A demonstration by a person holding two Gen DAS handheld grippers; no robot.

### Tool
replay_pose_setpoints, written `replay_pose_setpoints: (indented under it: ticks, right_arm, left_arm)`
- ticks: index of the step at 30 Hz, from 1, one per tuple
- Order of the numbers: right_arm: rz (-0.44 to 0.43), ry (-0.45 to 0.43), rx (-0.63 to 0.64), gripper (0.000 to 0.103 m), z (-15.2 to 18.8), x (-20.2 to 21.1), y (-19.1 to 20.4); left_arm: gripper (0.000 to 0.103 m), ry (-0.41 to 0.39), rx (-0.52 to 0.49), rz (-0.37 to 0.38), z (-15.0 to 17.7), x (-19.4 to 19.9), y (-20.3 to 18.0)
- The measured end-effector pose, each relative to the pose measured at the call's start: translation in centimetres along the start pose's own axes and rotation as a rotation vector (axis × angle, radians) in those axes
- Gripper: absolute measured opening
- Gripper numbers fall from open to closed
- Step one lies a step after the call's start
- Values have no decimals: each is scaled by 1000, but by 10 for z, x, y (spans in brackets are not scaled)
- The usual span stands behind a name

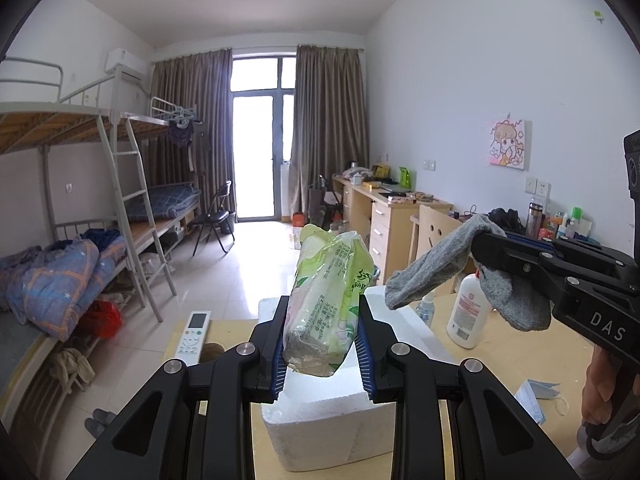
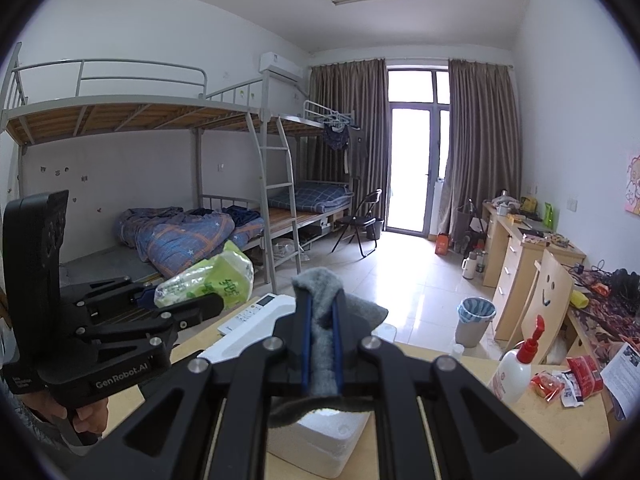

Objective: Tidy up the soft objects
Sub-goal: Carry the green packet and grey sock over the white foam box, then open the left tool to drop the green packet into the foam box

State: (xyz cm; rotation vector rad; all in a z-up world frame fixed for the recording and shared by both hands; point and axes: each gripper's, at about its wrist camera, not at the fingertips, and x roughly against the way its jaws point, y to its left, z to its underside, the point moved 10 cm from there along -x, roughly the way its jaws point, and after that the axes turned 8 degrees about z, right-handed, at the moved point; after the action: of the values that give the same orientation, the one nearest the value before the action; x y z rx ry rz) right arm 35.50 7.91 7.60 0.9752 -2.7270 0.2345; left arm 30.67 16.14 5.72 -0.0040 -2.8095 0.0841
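Note:
My left gripper (image 1: 322, 344) is shut on a green and white pack of tissues (image 1: 330, 292), held upright above a white foam box (image 1: 328, 432). The same tissue pack (image 2: 208, 280) shows at the left of the right wrist view, in the left gripper (image 2: 176, 300). My right gripper (image 2: 320, 344) is shut on a grey sock (image 2: 324, 336), which drapes over both sides of the jaws. In the left wrist view the grey sock (image 1: 436, 268) hangs from the right gripper (image 1: 484, 248), up to the right of the tissue pack.
On the wooden table (image 1: 512, 360) stand a white lotion bottle (image 1: 468, 312), a remote control (image 1: 194, 334) and a blue face mask (image 1: 536, 396). Red snack packets (image 2: 576, 376) lie at the right. Beyond are bunk beds (image 2: 200, 216), desks (image 1: 384, 216), a wooden chair (image 2: 548, 304) and a bin (image 2: 474, 320).

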Motion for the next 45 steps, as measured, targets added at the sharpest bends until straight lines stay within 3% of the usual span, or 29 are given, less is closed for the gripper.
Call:
replay_pose_setpoints:
  ticks: [19,41,42,44,45]
  right_arm:
    - [48,38,-28,12,3,-9,-22]
    - [86,36,-30,12,2,-1,-31]
    - [86,35,-31,12,2,-1,-31]
    - [87,33,-30,12,2,0,-31]
    - [87,33,-30,12,1,-1,-30]
  left_arm:
    - [31,88,-15,34,6,-42,-14]
    - [32,122,-43,37,8,-69,-10]
    - [34,121,-46,38,7,-69,-12]
    - [50,118,-46,38,6,-69,-13]
    - [66,115,-43,31,6,-69,-13]
